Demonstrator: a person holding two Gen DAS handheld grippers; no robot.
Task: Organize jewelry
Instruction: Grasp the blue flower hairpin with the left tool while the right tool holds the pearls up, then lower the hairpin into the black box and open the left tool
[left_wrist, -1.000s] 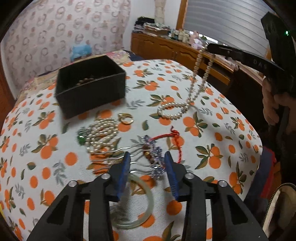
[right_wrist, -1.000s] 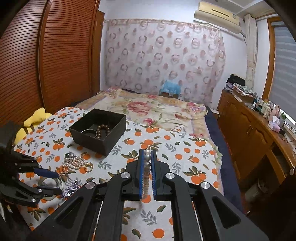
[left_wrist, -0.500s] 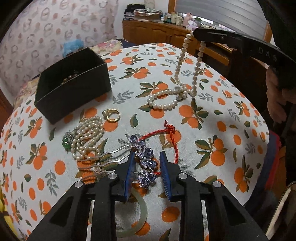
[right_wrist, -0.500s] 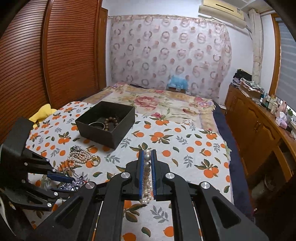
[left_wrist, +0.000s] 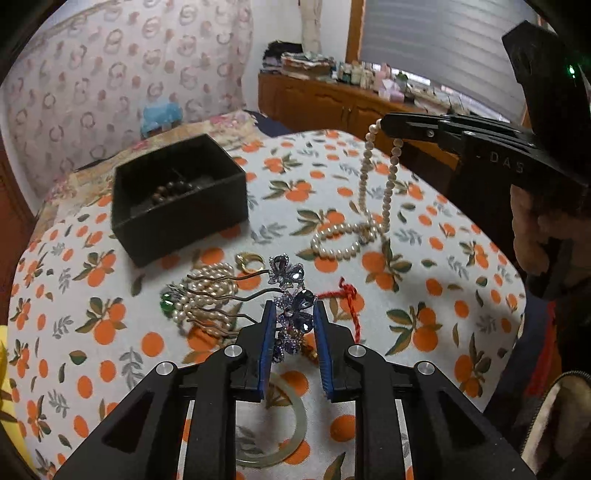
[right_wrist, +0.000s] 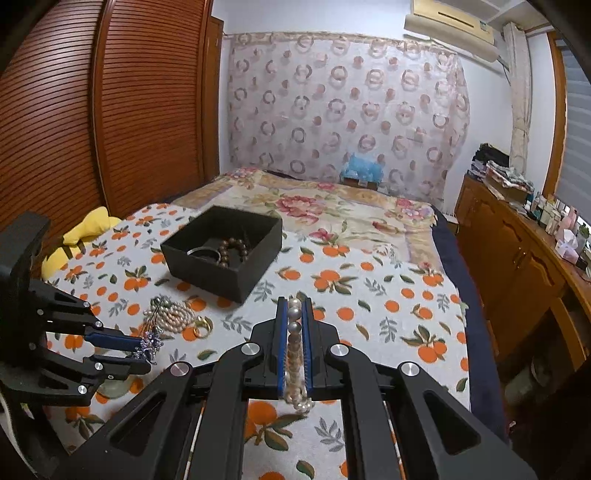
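Since a second ago my left hand-held gripper (left_wrist: 294, 325) has come forward and narrowed around the jewelled hair comb (left_wrist: 290, 295); its blue pads now flank the purple stones, though I cannot tell whether they are pinching yet. My right hand-held gripper (right_wrist: 294, 325) is pressed together on the pearl necklace (left_wrist: 364, 221), holding one end high while the loop lies on the bed (left_wrist: 424, 295).

To do this well I should squeeze on the comb's stone spine, not its thin prongs, and lift straight up, because the prongs lie across the pearl cluster (left_wrist: 207, 295) and may drag it along. The necklace needs raising until its tail clears the bedspread before I swing it to the black box (left_wrist: 177, 206).

Around them: a gold ring (left_wrist: 249, 259) just beside the cluster, a red cord (left_wrist: 347, 302) beside the comb, a pale bangle (left_wrist: 284, 439) under my left fingers near the bed's near edge. The box, towards the far left, already holds dark beads (right_wrist: 231, 249). Nothing blocks its opening.
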